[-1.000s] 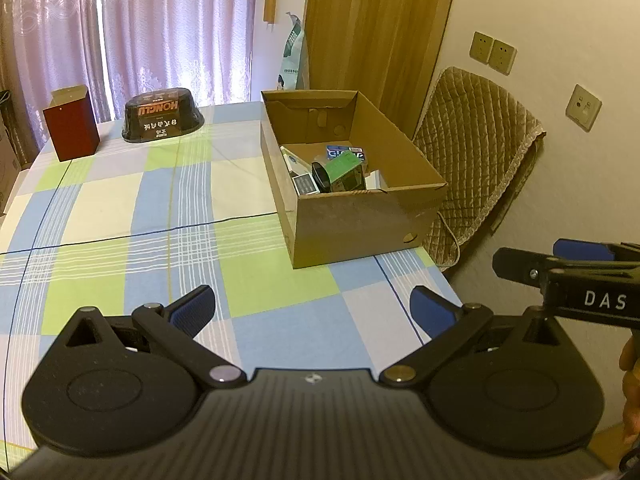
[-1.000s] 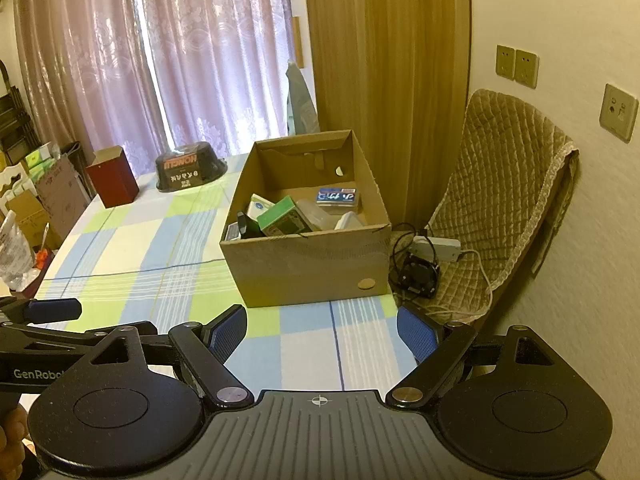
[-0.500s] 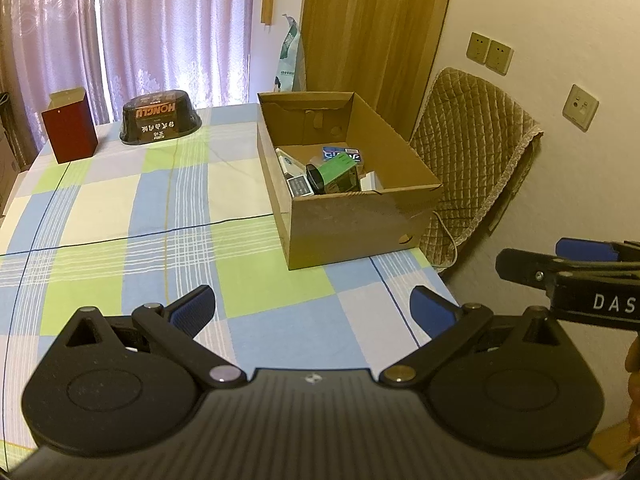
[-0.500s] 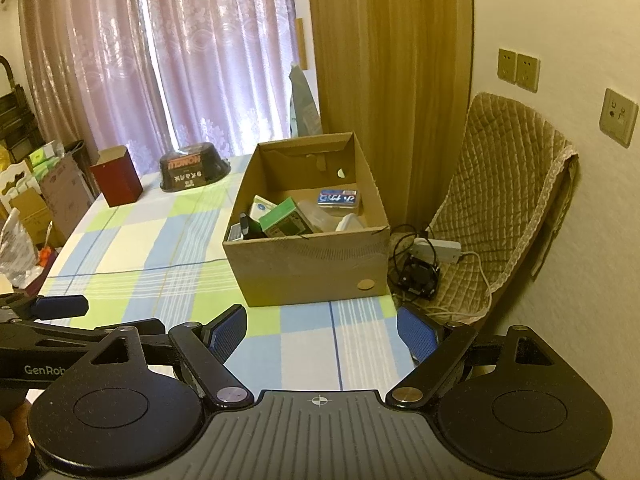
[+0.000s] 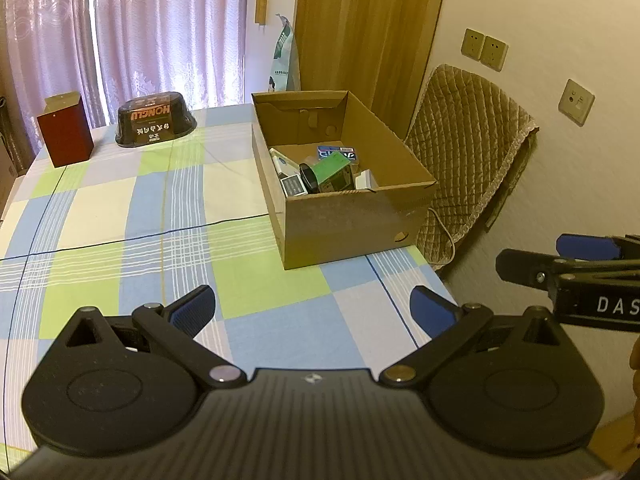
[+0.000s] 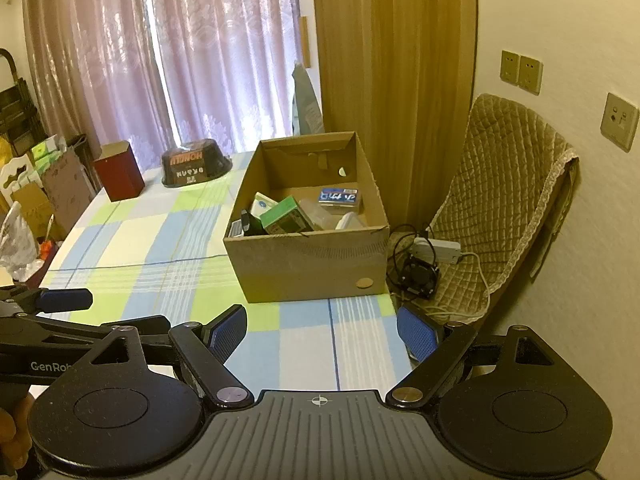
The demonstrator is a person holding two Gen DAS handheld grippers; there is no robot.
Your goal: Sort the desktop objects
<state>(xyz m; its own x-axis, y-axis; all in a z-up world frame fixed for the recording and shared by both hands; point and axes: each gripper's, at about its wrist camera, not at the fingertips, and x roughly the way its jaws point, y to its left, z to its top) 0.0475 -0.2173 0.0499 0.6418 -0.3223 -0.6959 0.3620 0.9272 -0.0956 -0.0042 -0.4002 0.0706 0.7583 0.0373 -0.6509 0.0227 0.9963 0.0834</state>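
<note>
An open cardboard box (image 5: 344, 224) (image 6: 308, 264) stands at the right edge of the checked tablecloth. Inside it lie a green carton (image 5: 332, 166) (image 6: 286, 216), a blue packet (image 5: 336, 153) (image 6: 339, 197), a white pack (image 5: 282, 162) and other small items. My left gripper (image 5: 314, 308) hangs open and empty over the near table, well short of the box. My right gripper (image 6: 323, 332) is open and empty too, near the table's right corner. Each gripper shows at the edge of the other's view.
A dark red box (image 5: 66, 130) and an upturned black bowl (image 5: 154, 124) stand at the far left of the table (image 5: 120, 200). A quilted chair (image 6: 508, 184) with cables and a power strip (image 6: 434, 246) sits right of the table. Curtains hang behind.
Both grippers have drawn back slightly from the box and stay open. Nothing on the table has moved.
</note>
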